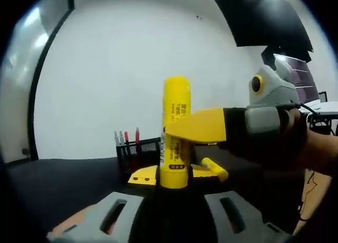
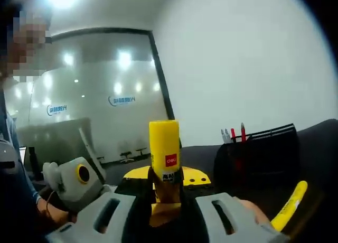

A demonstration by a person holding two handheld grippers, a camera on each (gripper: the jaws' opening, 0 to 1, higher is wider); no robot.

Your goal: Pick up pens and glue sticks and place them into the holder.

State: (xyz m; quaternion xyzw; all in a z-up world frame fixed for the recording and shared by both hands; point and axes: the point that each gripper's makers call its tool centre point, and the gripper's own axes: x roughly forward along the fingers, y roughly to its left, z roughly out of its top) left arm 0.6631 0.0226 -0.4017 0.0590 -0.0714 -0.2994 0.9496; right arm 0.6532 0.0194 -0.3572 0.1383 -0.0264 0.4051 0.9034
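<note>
Above the dark table [image 1: 63,179], clear of its surface, I hold the yellow glue stick [image 1: 175,111] upright between my two tools. My right gripper [image 2: 165,207] is clamped on it. In the left gripper view, one of that gripper's broad yellow jaws lies flat across the stick at mid-height. In the right gripper view, the tube rises straight out of the gap between my jaws. The stick's foot sits in the gap of my left gripper [image 1: 174,199], but it is hidden there, so I cannot tell whether those jaws press on it or merely flank it.

I judge the upright hold is deliberate, since the tube can then drop end-first into the black mesh holder [image 2: 261,150]. That holder stands toward the table's far edge, with a few pens [image 2: 233,133] already poking up from it. A yellow marker [image 2: 289,205] lies on the table nearer me, probably next in line. The holder is still well apart from the stick.
</note>
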